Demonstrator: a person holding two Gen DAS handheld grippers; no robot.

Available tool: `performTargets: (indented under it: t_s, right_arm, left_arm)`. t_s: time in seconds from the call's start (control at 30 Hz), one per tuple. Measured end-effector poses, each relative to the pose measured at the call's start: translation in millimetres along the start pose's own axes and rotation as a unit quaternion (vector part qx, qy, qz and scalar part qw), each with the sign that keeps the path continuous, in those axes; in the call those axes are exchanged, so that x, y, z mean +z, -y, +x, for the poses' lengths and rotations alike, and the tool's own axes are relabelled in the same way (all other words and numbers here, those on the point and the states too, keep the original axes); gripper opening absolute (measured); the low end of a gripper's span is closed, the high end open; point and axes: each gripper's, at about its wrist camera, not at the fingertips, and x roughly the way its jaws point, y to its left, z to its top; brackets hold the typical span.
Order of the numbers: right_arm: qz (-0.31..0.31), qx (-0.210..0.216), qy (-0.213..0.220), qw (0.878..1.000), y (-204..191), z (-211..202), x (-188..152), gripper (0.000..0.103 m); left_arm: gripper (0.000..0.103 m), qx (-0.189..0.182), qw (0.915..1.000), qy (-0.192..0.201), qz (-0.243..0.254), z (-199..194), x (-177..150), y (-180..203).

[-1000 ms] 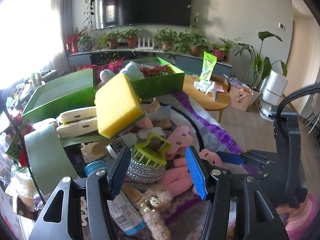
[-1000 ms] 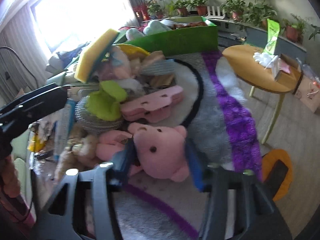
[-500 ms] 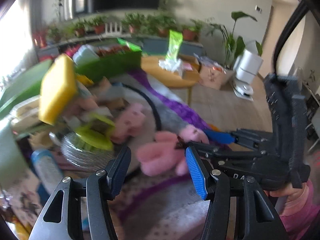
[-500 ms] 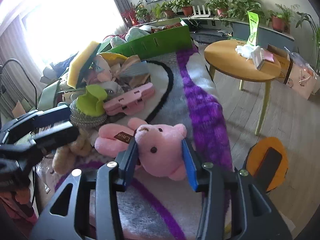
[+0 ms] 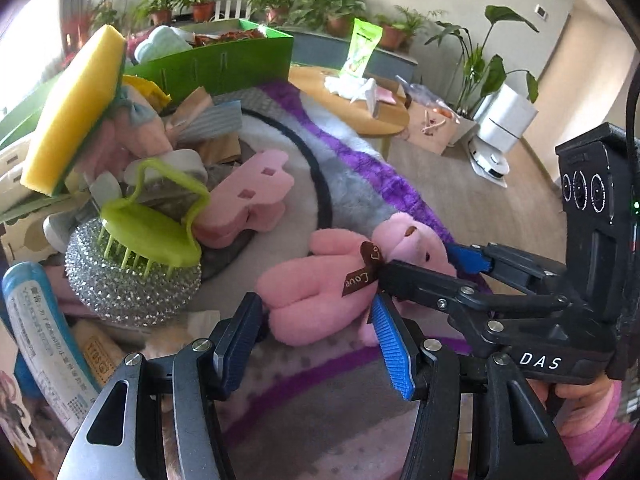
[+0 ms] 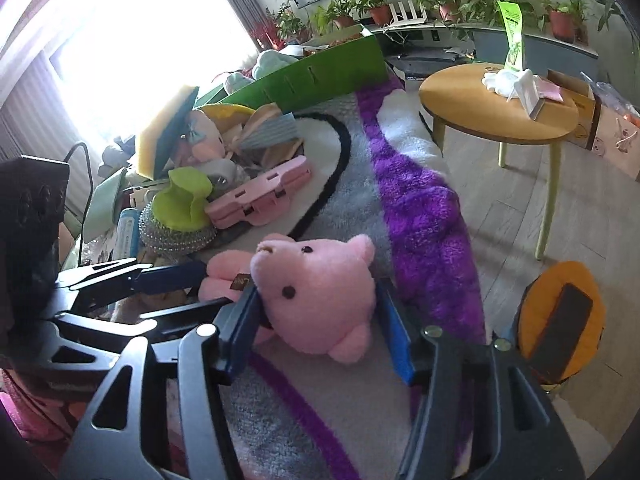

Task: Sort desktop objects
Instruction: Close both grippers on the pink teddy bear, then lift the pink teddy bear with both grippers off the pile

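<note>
Right tongs [image 6: 318, 322] clamp head of pink plush bear [image 6: 316, 300], bear lying on purple-grey rug [image 6: 420, 208] near clutter pile. Left tongs [image 5: 316, 344] spread wide, flanking bear's legs, not gripping.

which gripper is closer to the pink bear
Right. The right gripper has its fingers on either side of the pink bear at its head. The left gripper is open just short of the bear's legs.
</note>
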Motion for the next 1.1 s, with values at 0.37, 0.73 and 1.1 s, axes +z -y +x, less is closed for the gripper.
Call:
performTargets:
  t_s: [0.37,0.73,1.1]
  right_arm:
    - [-0.003,-0.001,0.004,1.000,4,-3,1,0.056]
    - [0.008,0.016,0.008,1.000,7,-3,2,0.046]
    - [0.018,0.029,0.017,0.999,7,-13,5,0.046]
  left_arm:
    - [0.058,0.011,0.9999,-0.003,0.004,3,3,-3]
    - [0.057,-0.015,0.9997,0.017,0.001,5,7,-8]
    - [0.057,-0.016,0.9991,0.037,0.015,-7,11,10]
